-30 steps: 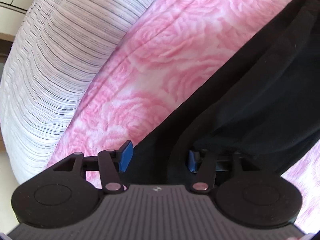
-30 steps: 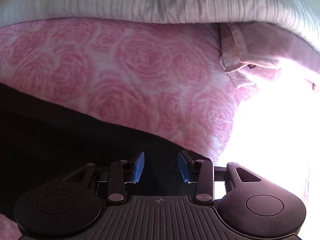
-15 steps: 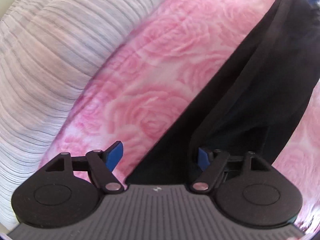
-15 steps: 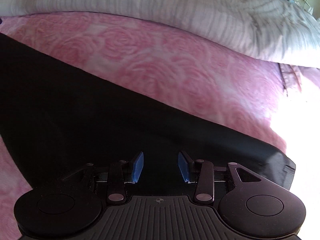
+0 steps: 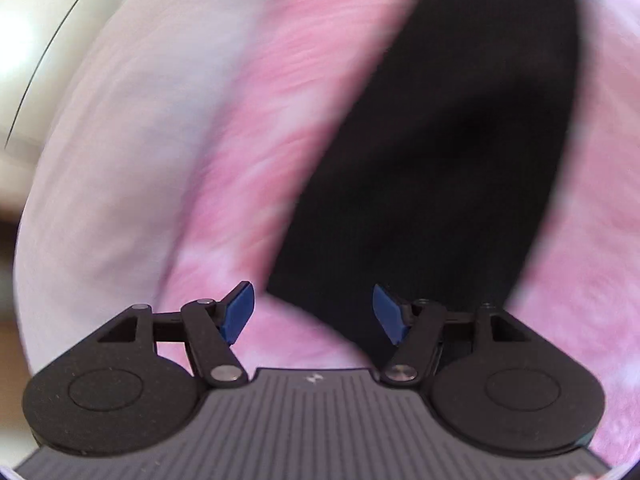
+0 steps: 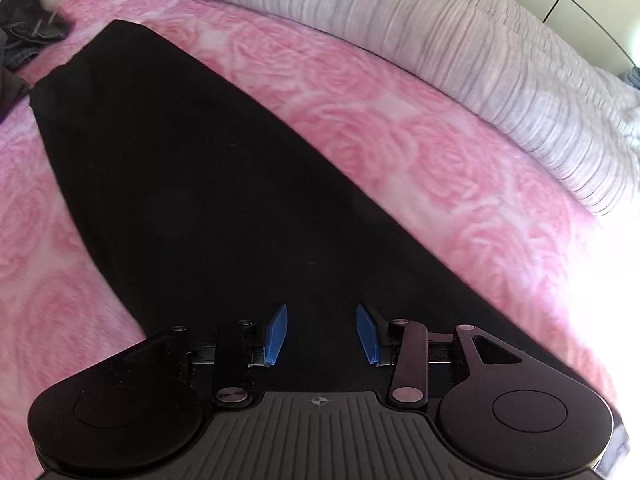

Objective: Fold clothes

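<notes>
Lying flat on the bed's pink rose-patterned blanket [image 6: 420, 128], the black garment [image 6: 192, 168] stretches as one long dark strip from the near edge of the right wrist view toward the far upper left corner. The right gripper [image 6: 322, 334] hangs over the near end of that strip, its blue fingers [image 6: 277, 334] apart with a clear gap between them and only the cloth's surface showing in the gap; nothing is pinched. Beyond the blanket runs a pale striped duvet [image 6: 460, 40], and a small heap of dark clothes [image 6: 24, 36] sits at the far left corner. The left wrist view is heavily blurred. There the left gripper [image 5: 314, 312] is over a corner of the garment, its fingers [image 5: 238, 314] spread and closing; pink blanket shows between them, with no cloth pressed by either pad.
</notes>
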`<state>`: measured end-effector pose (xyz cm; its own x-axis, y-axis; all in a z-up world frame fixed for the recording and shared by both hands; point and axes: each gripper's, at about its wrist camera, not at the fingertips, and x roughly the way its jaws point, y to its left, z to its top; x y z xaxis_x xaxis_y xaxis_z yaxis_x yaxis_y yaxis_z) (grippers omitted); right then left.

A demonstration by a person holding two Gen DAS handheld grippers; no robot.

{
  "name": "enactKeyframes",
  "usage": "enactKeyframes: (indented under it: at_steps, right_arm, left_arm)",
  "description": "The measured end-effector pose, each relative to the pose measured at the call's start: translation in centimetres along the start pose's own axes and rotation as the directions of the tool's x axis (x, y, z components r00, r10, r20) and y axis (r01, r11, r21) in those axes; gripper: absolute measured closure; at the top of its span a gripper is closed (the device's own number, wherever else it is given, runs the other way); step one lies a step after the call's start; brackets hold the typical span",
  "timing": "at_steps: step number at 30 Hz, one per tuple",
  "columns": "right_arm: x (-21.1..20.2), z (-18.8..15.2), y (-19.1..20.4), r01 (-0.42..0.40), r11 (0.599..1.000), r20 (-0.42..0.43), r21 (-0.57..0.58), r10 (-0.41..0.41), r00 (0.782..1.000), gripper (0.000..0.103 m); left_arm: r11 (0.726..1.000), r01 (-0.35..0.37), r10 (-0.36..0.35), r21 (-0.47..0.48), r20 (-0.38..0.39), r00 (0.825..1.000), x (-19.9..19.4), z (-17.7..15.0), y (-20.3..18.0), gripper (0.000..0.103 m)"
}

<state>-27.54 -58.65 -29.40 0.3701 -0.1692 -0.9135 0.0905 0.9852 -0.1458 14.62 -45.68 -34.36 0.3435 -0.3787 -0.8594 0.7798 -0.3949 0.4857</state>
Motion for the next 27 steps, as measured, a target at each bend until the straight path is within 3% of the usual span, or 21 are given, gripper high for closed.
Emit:
enactKeyframes:
  at_steps: [3,7,9,12,18,27]
  right_arm:
    - [0.8,-0.6,1.4,-0.016,1.0,-0.029,0.001,0.016,0.999,0.061]
    - [1.5,-1.8,2.3,-0.011,1.0,-0.064,-0.018,0.01,0.998,0.061]
    - [1.6,-2.6,2.4,0.002,1.0,-0.078,-0.011,-0.003,0.997,0.061]
    - [1.7,-3.5,2.1,0.026,1.0,-0.088,0.013,-0.025,0.996,0.061]
    - [0.5,-5.2,1.8,0.075,0.996,-0.087,-0.041,-0.078,0.993,0.061]
    - [0.0,-7.6,2.0,0.134,0.99,-0.119,-0.047,-0.139,0.983,0.061]
  left_arm:
    - [0.989,0.008,-0.018,0.148,0.067,0.998,0.5,1.0,-6.7,0.046]
    - [0.991,0.0,-0.012,0.134,0.091,0.996,2.3,2.0,-9.7,0.053]
    - [0.986,-0.041,0.026,0.161,0.092,0.995,2.9,2.1,-10.3,0.057]
    - [0.969,-0.102,0.086,0.224,0.08,0.993,3.3,2.0,-11.4,0.101]
    - [0.955,-0.154,0.127,0.252,0.122,0.984,-1.2,-2.1,-8.5,0.101]
    - [0.953,-0.126,0.114,0.274,0.057,0.992,0.3,-2.6,-11.1,0.094]
